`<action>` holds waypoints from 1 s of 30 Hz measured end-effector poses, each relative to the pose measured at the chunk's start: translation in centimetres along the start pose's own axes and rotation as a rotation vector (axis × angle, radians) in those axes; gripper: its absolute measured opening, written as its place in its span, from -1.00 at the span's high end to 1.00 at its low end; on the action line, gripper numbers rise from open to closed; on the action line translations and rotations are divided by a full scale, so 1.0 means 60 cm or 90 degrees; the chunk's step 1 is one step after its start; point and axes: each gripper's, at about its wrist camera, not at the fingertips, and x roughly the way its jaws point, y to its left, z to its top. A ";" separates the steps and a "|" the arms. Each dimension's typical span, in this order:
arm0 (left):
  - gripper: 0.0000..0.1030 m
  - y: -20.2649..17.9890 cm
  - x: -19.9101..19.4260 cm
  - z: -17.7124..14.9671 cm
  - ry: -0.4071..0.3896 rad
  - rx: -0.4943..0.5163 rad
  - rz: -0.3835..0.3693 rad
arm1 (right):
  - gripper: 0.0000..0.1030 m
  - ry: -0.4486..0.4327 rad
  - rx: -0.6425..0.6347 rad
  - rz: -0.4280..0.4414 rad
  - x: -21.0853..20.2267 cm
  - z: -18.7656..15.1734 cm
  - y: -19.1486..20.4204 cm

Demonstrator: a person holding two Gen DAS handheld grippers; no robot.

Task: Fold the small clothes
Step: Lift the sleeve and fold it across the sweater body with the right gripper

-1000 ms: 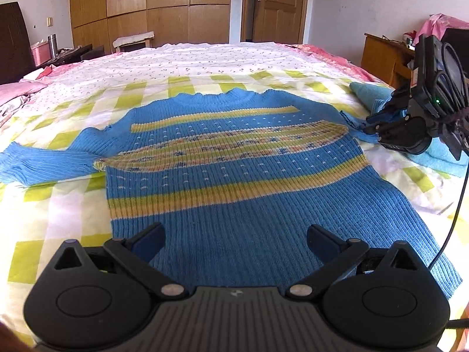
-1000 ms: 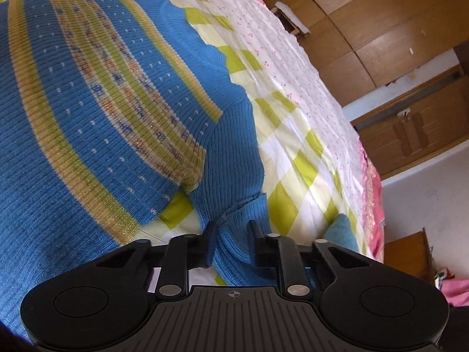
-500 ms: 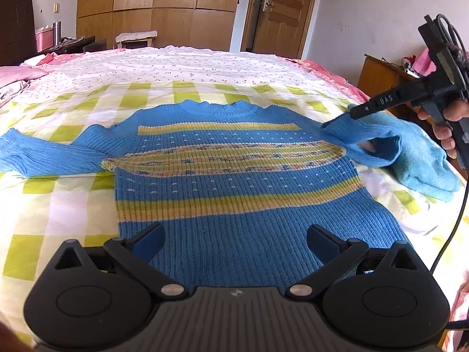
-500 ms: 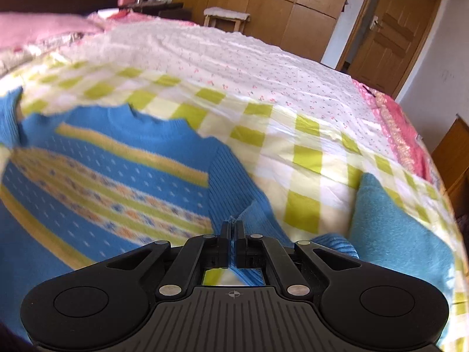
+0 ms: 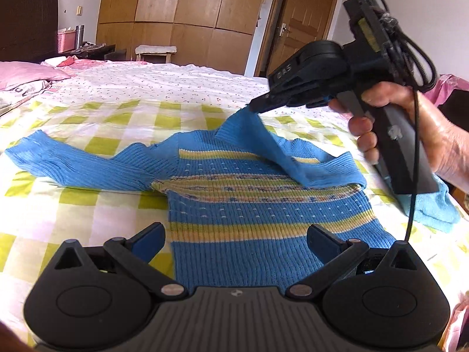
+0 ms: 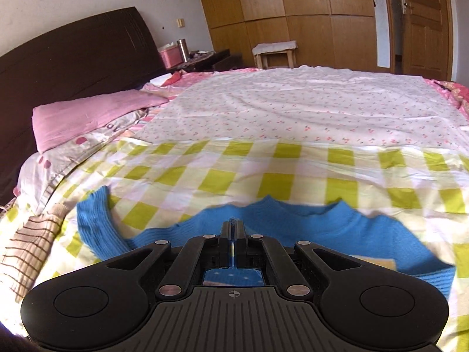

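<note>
While wide checked bed (image 5: 88, 214) lies bare around it, we see the blue striped sweater (image 5: 249, 205) spread flat mid-bed. Our right hand-held gripper (image 5: 252, 106) pinches its sleeve (image 5: 263, 143), lifted over the chest; our left hand-held gripper (image 5: 236, 237) hangs spread wide above the hem.

In the left wrist frame, my right gripper (image 5: 253, 107) and the lifted sleeve (image 5: 263, 143) cross the upper right, blocking passage over the sweater's (image 5: 249, 205) neckline. Its cable (image 5: 411, 176) hangs down the right edge. The checked bedcover (image 5: 88, 214) at lower left lies open to me. In the right wrist frame, a striped cloth (image 6: 29, 249) sits at the lower left, a pink pillow (image 6: 88, 117) beyond it.
</note>
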 end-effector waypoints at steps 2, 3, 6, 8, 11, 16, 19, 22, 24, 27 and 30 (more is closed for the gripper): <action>-1.00 0.007 -0.001 -0.001 -0.002 -0.004 0.001 | 1.00 0.018 -0.004 0.014 0.026 -0.018 0.020; -1.00 0.009 -0.001 -0.001 -0.001 -0.004 0.002 | 1.00 0.025 -0.012 0.019 0.036 -0.027 0.027; -1.00 0.012 0.001 -0.004 0.003 -0.004 0.001 | 0.91 0.065 -0.020 0.036 0.068 -0.053 0.042; -1.00 0.013 0.001 -0.004 0.002 -0.003 -0.001 | 0.89 0.070 -0.018 0.044 0.074 -0.065 0.047; -1.00 0.014 0.001 -0.006 -0.005 0.001 0.005 | 0.80 0.062 -0.027 0.067 0.064 -0.073 0.053; -1.00 0.020 0.008 -0.008 -0.005 -0.003 0.019 | 0.80 0.019 -0.011 0.019 0.040 -0.070 0.026; -1.00 0.025 0.012 -0.010 -0.004 -0.006 0.029 | 0.79 0.014 -0.005 -0.035 0.041 -0.075 -0.004; -1.00 0.031 0.013 -0.009 -0.003 -0.013 0.032 | 0.72 0.025 -0.019 -0.023 0.042 -0.090 -0.010; -1.00 0.034 0.014 -0.009 -0.003 -0.014 0.035 | 0.53 0.036 -0.072 -0.008 0.046 -0.101 0.010; -1.00 0.037 0.014 -0.009 -0.005 -0.015 0.040 | 0.35 0.034 -0.181 -0.012 0.060 -0.119 0.050; -1.00 0.040 0.014 -0.008 -0.006 -0.015 0.042 | 0.31 0.044 -0.250 -0.042 0.088 -0.132 0.076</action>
